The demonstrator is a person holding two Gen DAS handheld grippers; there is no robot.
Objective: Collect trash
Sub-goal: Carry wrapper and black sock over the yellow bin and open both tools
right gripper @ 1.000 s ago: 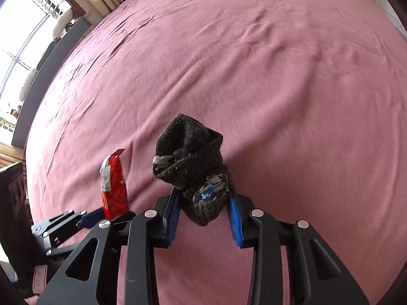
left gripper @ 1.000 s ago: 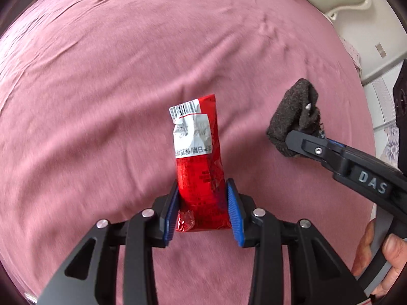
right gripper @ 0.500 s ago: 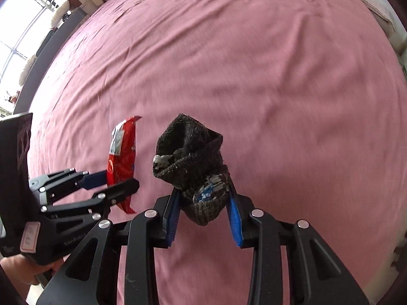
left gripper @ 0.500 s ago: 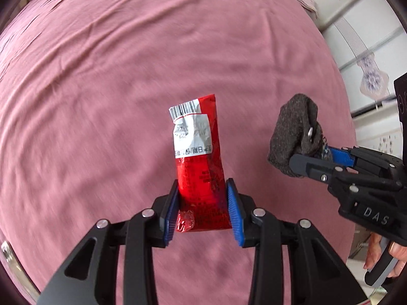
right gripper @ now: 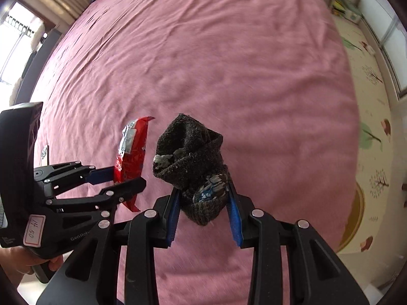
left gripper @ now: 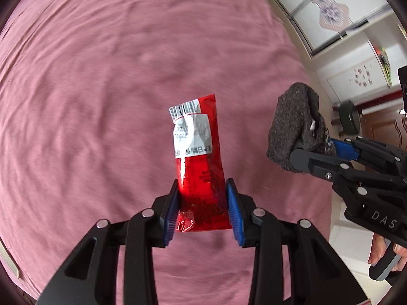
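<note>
My left gripper is shut on a red snack wrapper with a white label and barcode, held upright above the pink bed. My right gripper is shut on a dark grey sock, also lifted off the bed. In the left wrist view the right gripper holds the sock at the right. In the right wrist view the left gripper holds the wrapper at the left, close beside the sock.
The bed's edge runs along the right, with a patterned floor mat beyond it. White wardrobe doors and a wooden door stand past the bed. A window and curtain are at the far left.
Both grippers have swung to the right across the bed with their loads still held. The bed's edge, the floor and the wardrobe have come into view.
</note>
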